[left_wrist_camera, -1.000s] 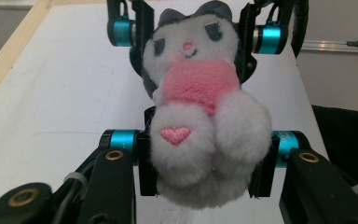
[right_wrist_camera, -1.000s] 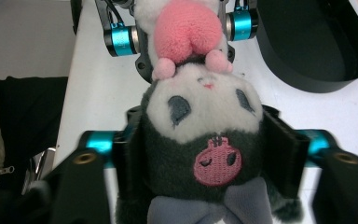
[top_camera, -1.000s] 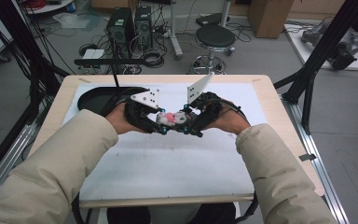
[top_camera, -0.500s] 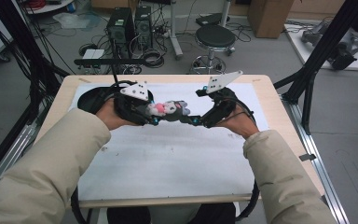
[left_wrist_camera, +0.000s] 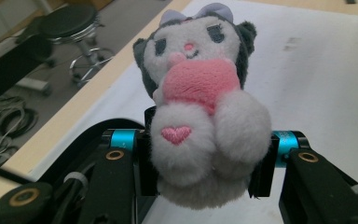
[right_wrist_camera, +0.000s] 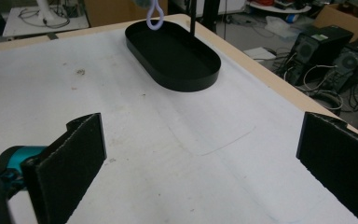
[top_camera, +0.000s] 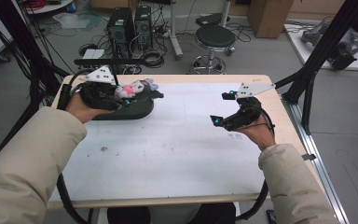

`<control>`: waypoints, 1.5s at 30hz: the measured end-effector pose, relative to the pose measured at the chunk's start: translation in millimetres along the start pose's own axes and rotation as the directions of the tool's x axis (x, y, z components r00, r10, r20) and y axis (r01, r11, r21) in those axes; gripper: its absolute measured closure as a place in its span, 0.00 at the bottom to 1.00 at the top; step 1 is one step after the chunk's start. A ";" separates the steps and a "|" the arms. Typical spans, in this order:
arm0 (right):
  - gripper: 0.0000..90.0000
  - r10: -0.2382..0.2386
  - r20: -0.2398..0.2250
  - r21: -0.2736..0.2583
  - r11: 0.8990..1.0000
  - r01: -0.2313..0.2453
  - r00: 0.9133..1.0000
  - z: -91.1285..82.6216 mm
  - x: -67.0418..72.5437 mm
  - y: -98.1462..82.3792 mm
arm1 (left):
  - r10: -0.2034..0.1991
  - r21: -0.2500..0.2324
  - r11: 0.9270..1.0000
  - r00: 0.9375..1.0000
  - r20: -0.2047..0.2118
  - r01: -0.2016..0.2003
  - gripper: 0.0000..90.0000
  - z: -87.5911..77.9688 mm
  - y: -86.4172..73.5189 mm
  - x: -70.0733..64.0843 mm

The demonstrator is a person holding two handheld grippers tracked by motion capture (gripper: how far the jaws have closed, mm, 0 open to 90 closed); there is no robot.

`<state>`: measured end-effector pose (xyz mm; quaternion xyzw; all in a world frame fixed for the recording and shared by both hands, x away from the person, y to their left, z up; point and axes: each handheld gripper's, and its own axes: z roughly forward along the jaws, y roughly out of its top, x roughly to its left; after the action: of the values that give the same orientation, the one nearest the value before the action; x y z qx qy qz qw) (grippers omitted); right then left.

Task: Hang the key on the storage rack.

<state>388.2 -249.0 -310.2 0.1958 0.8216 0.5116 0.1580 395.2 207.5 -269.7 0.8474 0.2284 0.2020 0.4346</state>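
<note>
A small plush toy (left_wrist_camera: 200, 107), white and grey with a pink belly and a lilac bow, is clamped between the pads of my left gripper (left_wrist_camera: 205, 163). In the high view that left gripper (top_camera: 121, 97) holds the plush toy (top_camera: 133, 88) above the black oval tray (top_camera: 137, 109) at the table's far left. My right gripper (top_camera: 221, 108) hovers over the right side of the table, jaws wide apart and empty. In the right gripper view its pads (right_wrist_camera: 74, 158) frame bare white mat, with the black tray (right_wrist_camera: 186, 77) farther off and a lilac loop (right_wrist_camera: 154, 16) hanging above it.
A white mat (top_camera: 182, 140) covers the wooden table (top_camera: 279, 100). Black frame legs (top_camera: 317, 65) stand at the right, cables and computer cases (top_camera: 130, 23) and a stool (top_camera: 216, 37) lie beyond the far edge.
Both grippers held the plush at the table's middle; the right one let go and drew back to the right, open. The left one carried the plush left, over the tray.
</note>
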 end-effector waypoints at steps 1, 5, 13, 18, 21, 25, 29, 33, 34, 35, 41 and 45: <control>0.01 0.013 0.013 0.000 1.000 -0.013 1.000 -3.7 0.0 -5.0 | -0.013 -0.009 1.000 1.000 -0.013 0.013 0.63 -3.0 -2.5 2.5; 0.01 0.027 0.026 -0.013 1.000 -0.027 0.999 -7.8 -1.1 -11.7 | -0.043 0.001 0.999 0.997 -0.070 0.043 0.63 -14.6 -14.1 10.3; 0.01 0.065 0.084 -0.056 0.997 -0.060 0.994 -20.6 -2.5 -33.8 | -0.112 0.007 0.993 0.975 -0.192 0.116 0.63 -36.7 -35.3 24.8; 0.01 0.093 0.110 -0.101 0.991 -0.082 0.990 -29.4 -3.3 -47.8 | -0.161 -0.010 0.986 0.951 -0.264 0.164 0.63 -47.2 -43.0 33.6; 0.01 0.125 0.126 -0.123 0.986 -0.109 0.984 -34.5 -2.6 -57.5 | -0.181 -0.016 0.983 0.940 -0.289 0.185 0.63 -50.1 -46.5 36.8; 0.01 0.134 0.142 -0.144 0.983 -0.114 0.981 -37.7 -1.9 -68.8 | -0.197 -0.013 0.979 0.927 -0.318 0.203 0.63 -51.5 -51.2 41.3; 0.01 0.149 0.167 -0.172 0.978 -0.120 0.975 -40.0 2.5 -80.1 | -0.222 -0.024 0.973 0.911 -0.347 0.228 0.63 -52.6 -53.6 44.5; 0.01 0.176 0.177 -0.201 0.970 -0.140 0.968 -40.5 5.1 -91.6 | -0.248 -0.031 0.966 0.895 -0.371 0.255 0.63 -54.1 -55.5 47.8; 0.01 0.177 0.181 -0.206 0.969 -0.138 0.967 -40.5 5.4 -95.0 | -0.252 -0.029 0.965 0.889 -0.382 0.261 0.63 -55.0 -55.9 49.0; 0.01 0.192 0.183 -0.213 0.965 -0.152 0.964 -40.8 7.0 -99.0 | -0.254 -0.030 0.964 0.887 -0.387 0.263 0.63 -55.4 -55.9 49.8; 0.01 0.224 0.214 -0.260 0.951 -0.165 0.951 -41.0 12.9 -119.4 | -0.263 -0.046 0.962 0.869 -0.419 0.269 0.63 -57.8 -53.5 55.3; 0.01 0.216 0.230 -0.280 0.948 -0.149 0.949 -40.5 15.0 -123.6 | -0.276 -0.058 0.958 0.858 -0.434 0.279 0.63 -56.9 -53.5 58.4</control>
<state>336.7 -322.7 -405.4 0.3141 0.6982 0.5971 0.2393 400.7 304.7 -274.9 0.7398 0.4405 0.3216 0.3939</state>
